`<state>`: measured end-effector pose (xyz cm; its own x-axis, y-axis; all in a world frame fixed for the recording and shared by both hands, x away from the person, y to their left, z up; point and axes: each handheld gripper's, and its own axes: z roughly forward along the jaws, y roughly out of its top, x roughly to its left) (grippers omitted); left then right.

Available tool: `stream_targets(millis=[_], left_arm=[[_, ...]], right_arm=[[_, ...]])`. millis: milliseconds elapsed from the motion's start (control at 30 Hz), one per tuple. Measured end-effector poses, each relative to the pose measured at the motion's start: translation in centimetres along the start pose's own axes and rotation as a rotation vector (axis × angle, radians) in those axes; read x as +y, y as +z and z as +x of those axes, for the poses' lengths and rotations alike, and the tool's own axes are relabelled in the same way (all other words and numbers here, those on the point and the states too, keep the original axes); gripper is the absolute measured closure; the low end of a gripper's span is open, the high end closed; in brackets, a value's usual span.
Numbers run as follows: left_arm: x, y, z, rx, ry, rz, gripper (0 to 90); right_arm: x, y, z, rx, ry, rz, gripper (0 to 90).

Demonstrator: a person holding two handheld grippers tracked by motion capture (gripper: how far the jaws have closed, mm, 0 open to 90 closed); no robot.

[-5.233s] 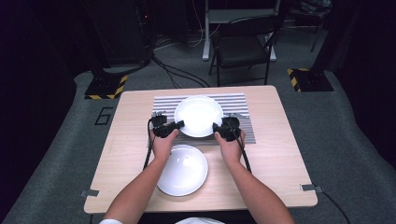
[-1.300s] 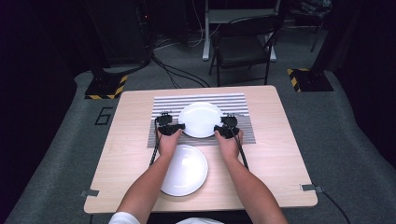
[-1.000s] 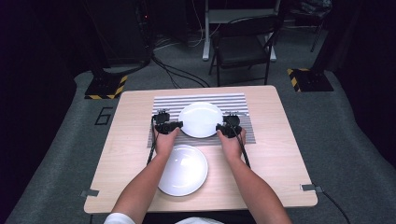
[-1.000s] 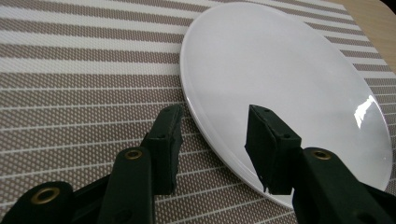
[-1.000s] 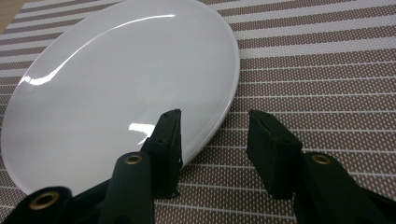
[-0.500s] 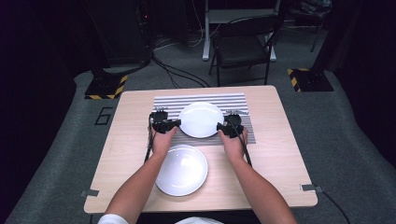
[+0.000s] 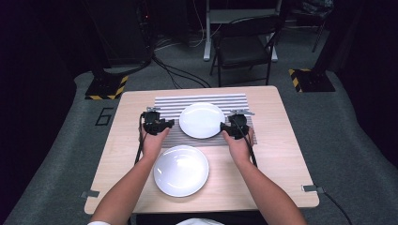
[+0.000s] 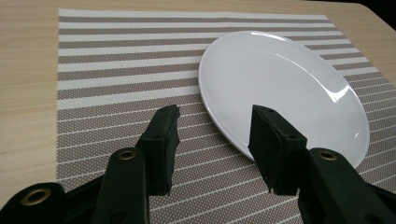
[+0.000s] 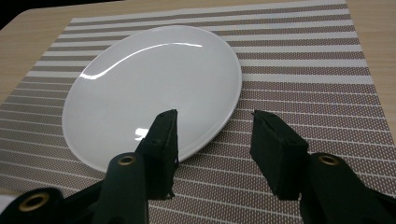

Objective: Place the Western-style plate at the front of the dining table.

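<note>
Plate (image 7: 202,120) lies flat on the striped placemat (image 7: 164,102), between the two tools and at rest on the mat. Left tool (image 7: 164,124) sits just beside the plate's near-left edge, its jaws spread wide with nothing between them; in the left gripper view (image 8: 212,133) the gap between the jaws frames bare mat, and the plate's rim (image 8: 280,88) passes just ahead of the right-hand jaw, which overlaps the rim in that view, though whether it touches cannot be told. Right tool (image 7: 226,126) sits just beside the plate's near-right edge, likewise wide open and gripping nothing; in the right gripper view (image 9: 212,133) the plate (image 9: 154,88) lies ahead and to the left, its rim behind the left-hand jaw, with open mat (image 9: 303,70) ahead of the other jaw. Behind both tools, toward the person, a second white dish (image 7: 181,170) rests on the bare wooden surface (image 7: 281,159), between the forearms and well apart from the mat's plate.
</note>
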<state>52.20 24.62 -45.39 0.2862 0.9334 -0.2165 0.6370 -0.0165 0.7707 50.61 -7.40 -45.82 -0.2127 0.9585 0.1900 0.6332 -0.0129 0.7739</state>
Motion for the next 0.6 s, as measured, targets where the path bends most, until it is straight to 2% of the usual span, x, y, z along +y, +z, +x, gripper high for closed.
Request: stream_targets(millis=[133, 333, 433, 600], left_arm=[[-0.3, -1.0, 0.5, -0.011, -0.008, -0.016, 51.3], [-1.2, -2.4, 1.1, -0.025, 0.020, -0.017, 50.2], [-1.7, -3.1, 1.4, -0.034, 0.028, -0.016, 49.5], [-2.8, -4.3, 2.0, -0.048, 0.015, -0.023, 48.8]], right_arm=[[-0.3, -0.9, 0.0, 0.022, -0.009, 0.002, 50.7], [-1.1, -2.1, -0.4, 0.048, -0.021, -0.003, 50.5], [-1.5, -2.9, -0.6, 0.059, -0.044, -0.014, 50.2], [-2.3, -4.4, -0.9, 0.081, -0.067, -0.024, 48.6]])
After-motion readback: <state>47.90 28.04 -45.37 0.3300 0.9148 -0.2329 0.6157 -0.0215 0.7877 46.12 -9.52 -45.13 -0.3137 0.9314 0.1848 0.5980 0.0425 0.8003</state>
